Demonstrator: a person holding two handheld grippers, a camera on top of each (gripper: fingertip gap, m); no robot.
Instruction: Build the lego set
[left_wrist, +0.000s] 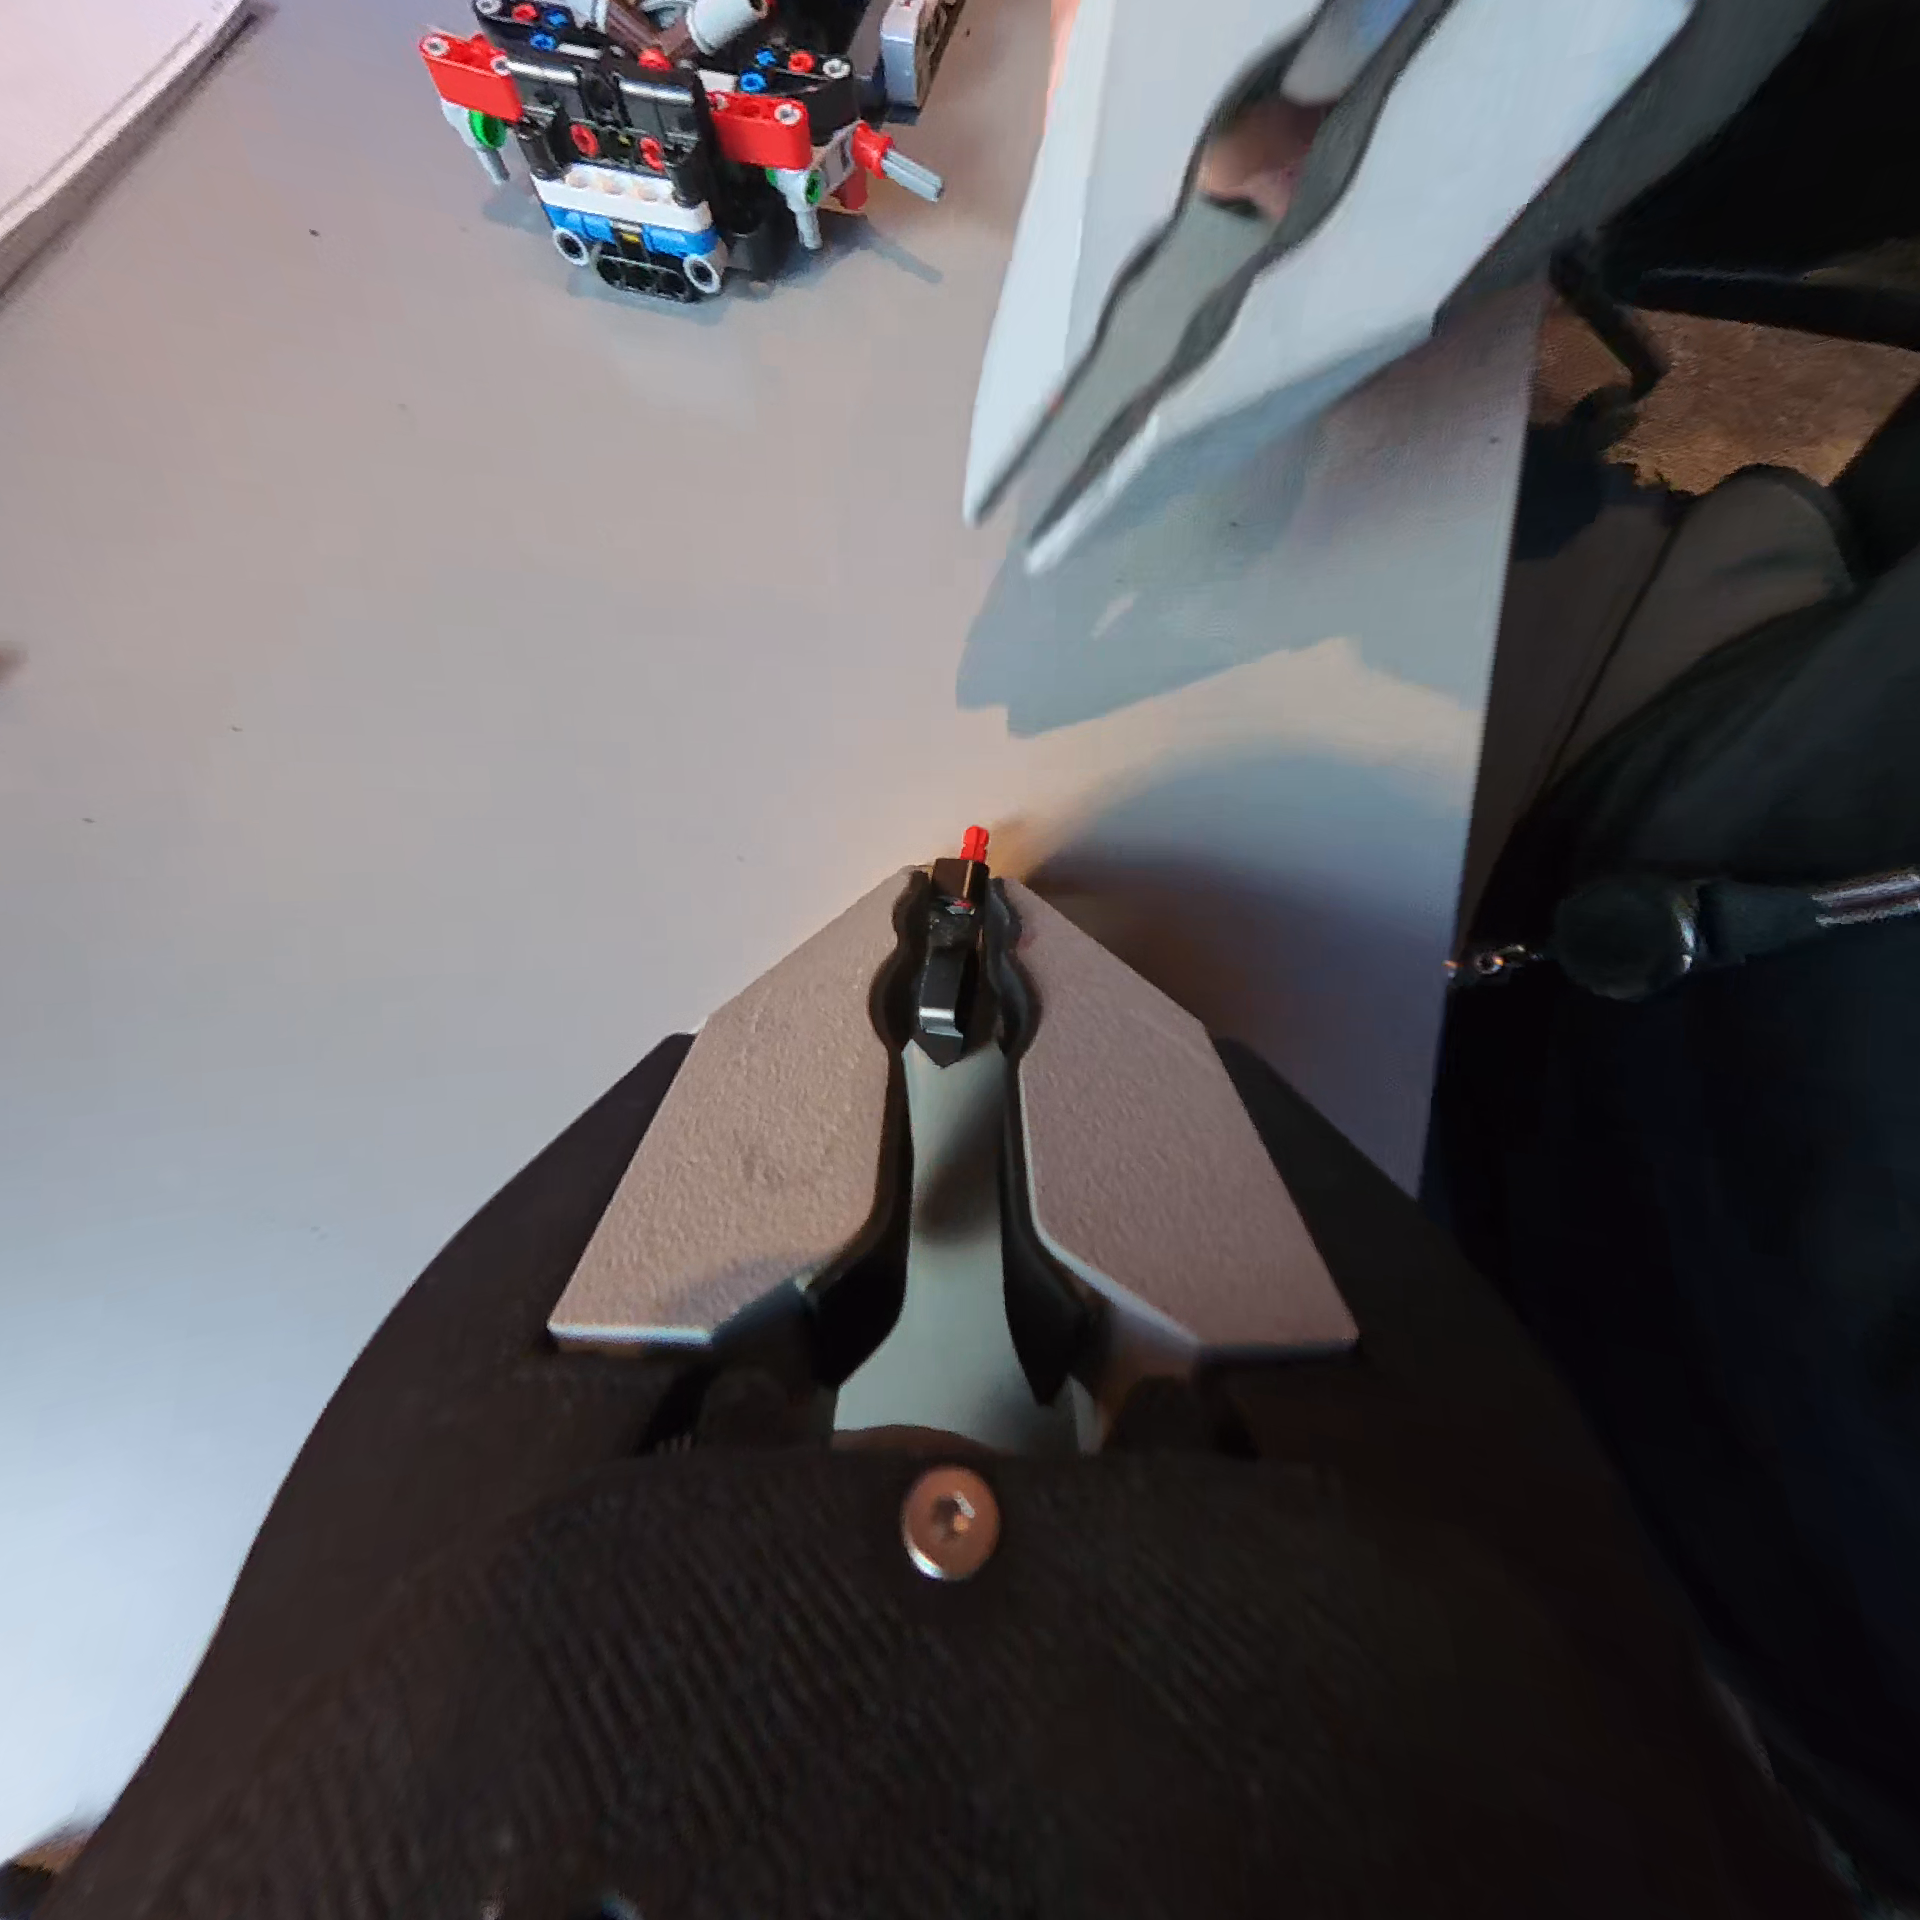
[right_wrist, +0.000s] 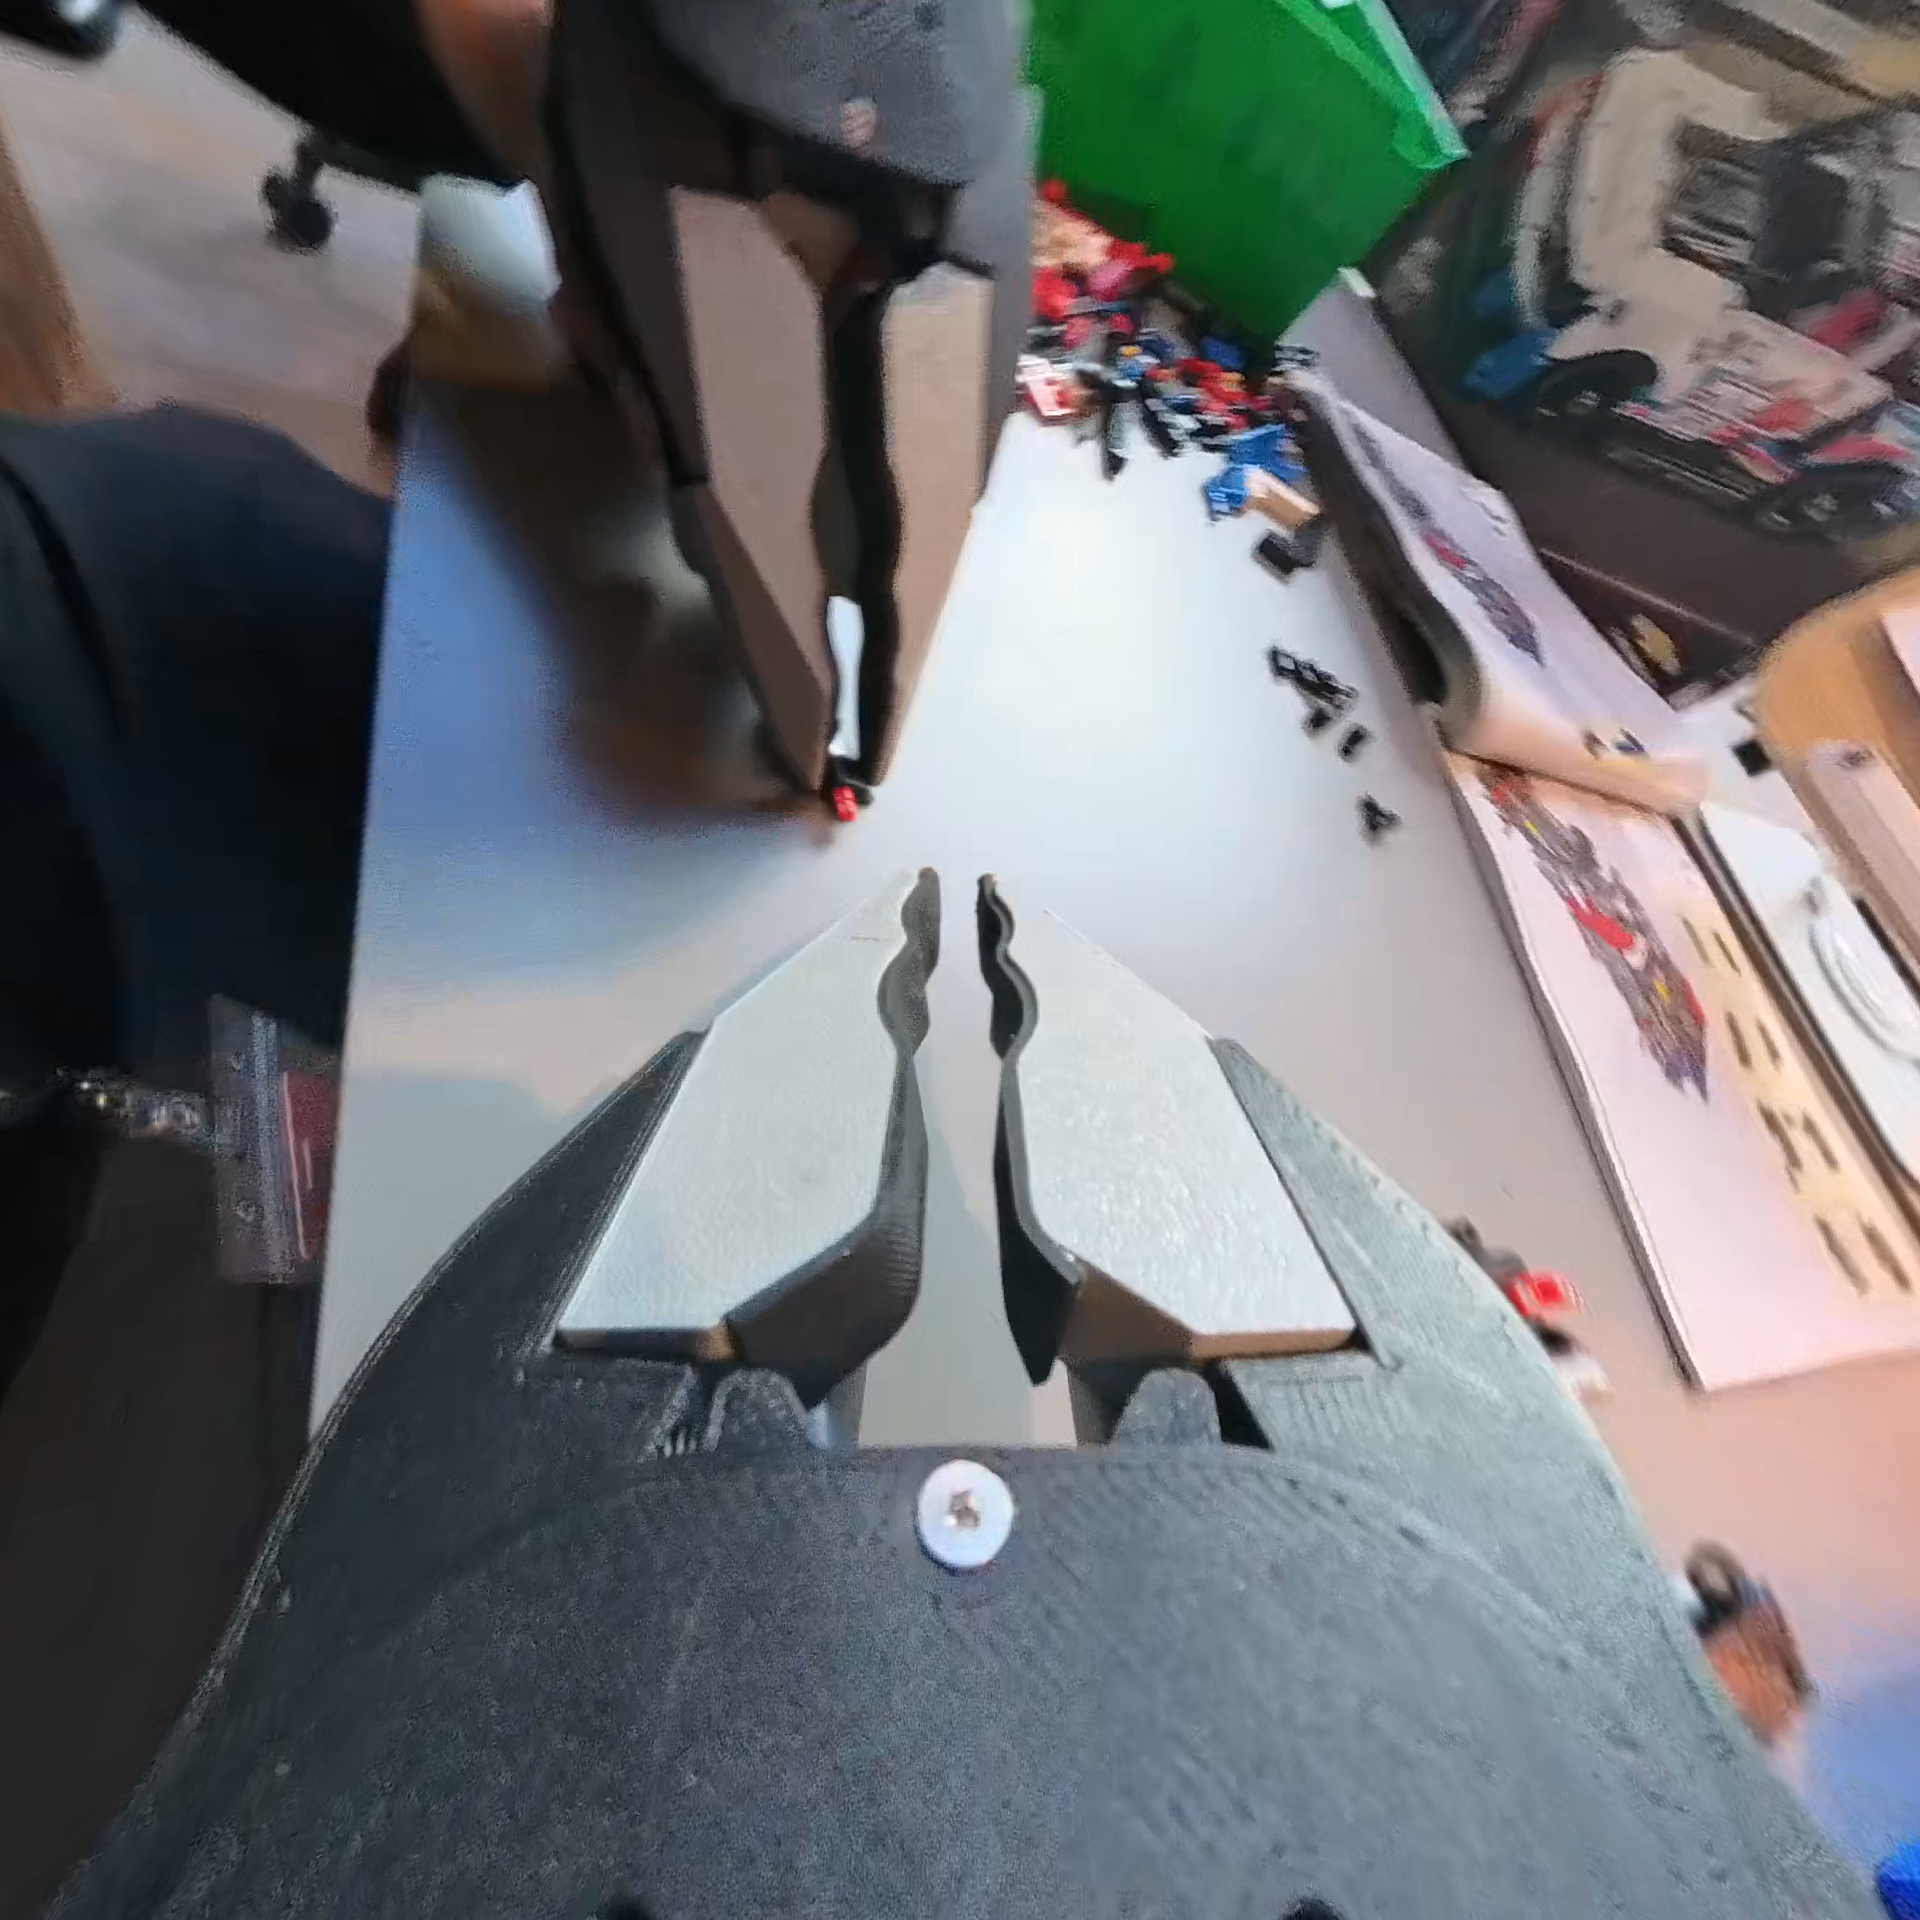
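Left gripper: jaws pressed onto a small black piece, which sits lengthwise between them. A red pin projects from that piece just past the tips. The right wrist view confirms it: the same gripper stands ahead of the right jaws, tips down toward the table, red showing at the end.

Right gripper: jaws slightly spread, nothing between them. It hangs above bare table surface, close to the loaded left gripper.

Model: partly built, standing on the table well ahead of the left jaws and to their left. It shows a black frame, red beams at both sides, a white and blue front end, grey pegs and blue and red pins. It appears to be a chassis or lower body only; no outer shell is visible on the part in frame.

Loose parts: a sizeable heap of red, blue and black pieces lies far ahead and right of the right jaws, before a green bag. A few black pieces lie nearer, right of the jaws. An open booklet lies further right.

Judgement: the build is in progress, well short of complete given the unused stock. The step in hand looks like a pin-and-connector subassembly, not yet fitted to the model.
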